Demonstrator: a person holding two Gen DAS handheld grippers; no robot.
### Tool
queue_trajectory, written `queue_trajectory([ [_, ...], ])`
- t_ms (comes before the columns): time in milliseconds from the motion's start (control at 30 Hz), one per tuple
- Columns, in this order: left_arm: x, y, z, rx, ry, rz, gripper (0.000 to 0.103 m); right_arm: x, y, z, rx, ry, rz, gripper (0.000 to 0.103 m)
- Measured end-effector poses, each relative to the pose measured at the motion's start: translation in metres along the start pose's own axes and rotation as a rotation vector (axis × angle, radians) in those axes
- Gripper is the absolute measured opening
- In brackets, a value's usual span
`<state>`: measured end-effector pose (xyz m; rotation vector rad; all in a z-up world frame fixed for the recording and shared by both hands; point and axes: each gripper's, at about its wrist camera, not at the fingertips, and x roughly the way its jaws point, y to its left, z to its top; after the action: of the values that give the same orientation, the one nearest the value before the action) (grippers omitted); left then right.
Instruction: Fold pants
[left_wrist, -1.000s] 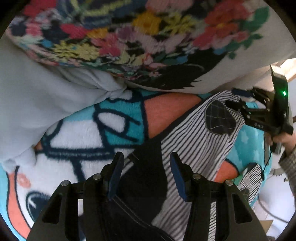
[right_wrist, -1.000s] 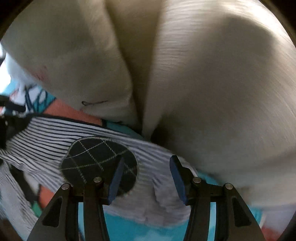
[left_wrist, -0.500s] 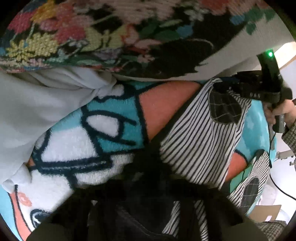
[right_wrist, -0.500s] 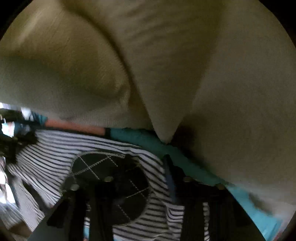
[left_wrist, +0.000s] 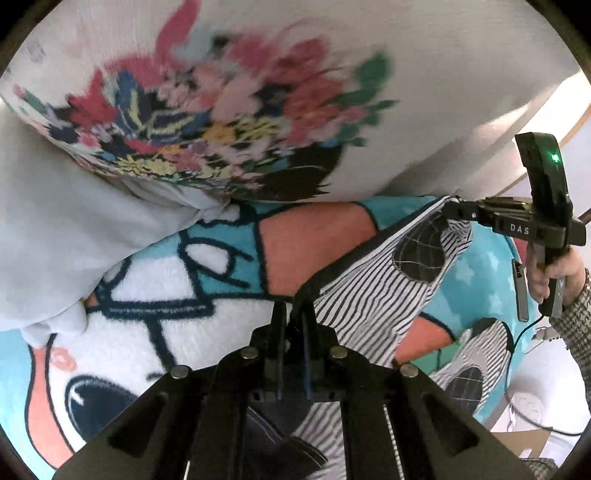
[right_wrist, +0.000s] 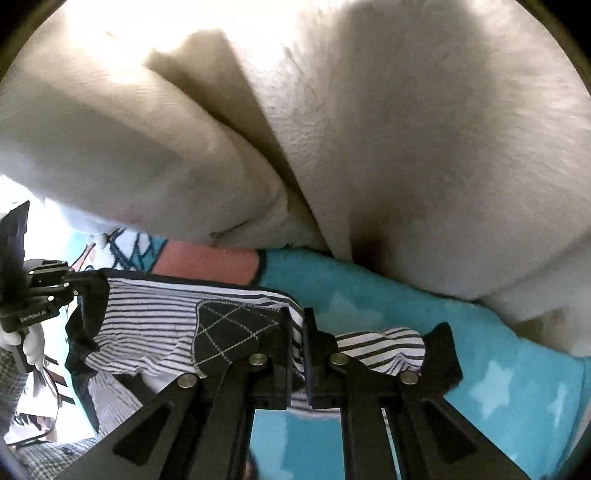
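1. Left gripper (left_wrist: 293, 317): fingers pinched nearly together, clamped on the dark edge of the striped pants (left_wrist: 373, 295).
2. Right gripper (right_wrist: 295, 325): fingers drawn close, gripping the pants' striped fabric just beside a black quilted patch (right_wrist: 232, 328).
3. The pants are stretched between both grippers, over a teal cartoon-print blanket (left_wrist: 207, 266).
4. Floral pillow (left_wrist: 221, 122) and cream cushion (right_wrist: 406, 147) lie beyond the pants.
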<state>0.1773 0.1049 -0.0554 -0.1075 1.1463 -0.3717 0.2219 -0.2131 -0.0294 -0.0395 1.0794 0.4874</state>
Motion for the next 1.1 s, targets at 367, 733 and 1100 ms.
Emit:
queue_trajectory([
  [367, -0.029, -0.048, -0.037, 0.026, -0.079, -0.003, 0.007, -0.036, 0.042, -0.057, 0.005, -0.054, -0.008, 0.006],
  [733, -0.063, -0.064, -0.098, -0.009, -0.135, 0.006, 0.007, -0.069, 0.066, -0.122, 0.022, -0.073, 0.027, 0.006],
  [1100, -0.064, -0.068, -0.175, -0.089, -0.085, 0.028, 0.007, -0.051, 0.089, -0.211, 0.069, 0.005, 0.116, 0.006],
])
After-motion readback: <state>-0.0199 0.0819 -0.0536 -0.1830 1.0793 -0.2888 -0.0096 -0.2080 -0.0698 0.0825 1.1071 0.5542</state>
